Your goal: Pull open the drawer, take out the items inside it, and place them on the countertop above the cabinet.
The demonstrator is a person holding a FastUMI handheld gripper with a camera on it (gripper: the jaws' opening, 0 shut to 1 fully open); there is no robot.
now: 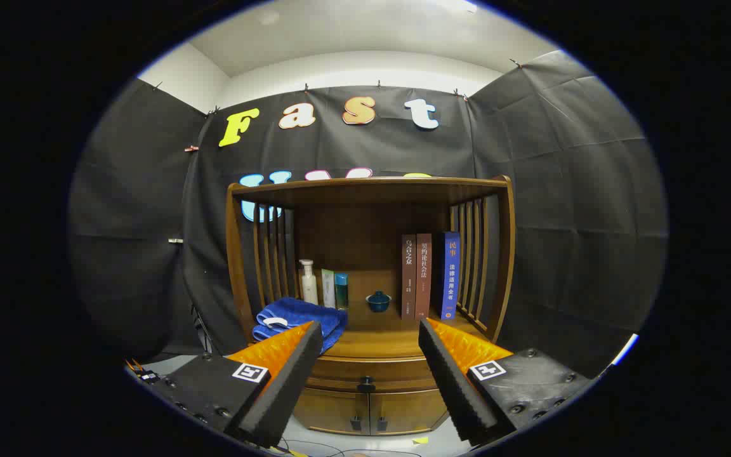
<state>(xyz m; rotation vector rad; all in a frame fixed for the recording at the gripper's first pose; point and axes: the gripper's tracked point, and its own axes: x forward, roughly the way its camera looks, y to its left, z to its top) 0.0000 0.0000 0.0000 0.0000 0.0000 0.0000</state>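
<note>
Drawer (368,369) closed (knob (366,383) centred) beyond the gripper (370,334), jaws spread wide, holding nothing.

Gripper (370,333) fingers spread wide, empty, facing a wooden cabinet (499,254), closed drawer (365,371) with dark knob (365,384) between them, countertop (372,339) holding blue towel (299,317), 3 bottles (324,285), teal lidded cup (378,301), 3 upright books (429,276)

Gripper-mounted, level, facing cabinet (368,285) frontally

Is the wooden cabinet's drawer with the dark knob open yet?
Shut: the wooden drawer sits flush under the countertop, its dark knob untouched ahead of the open gripper.
</note>
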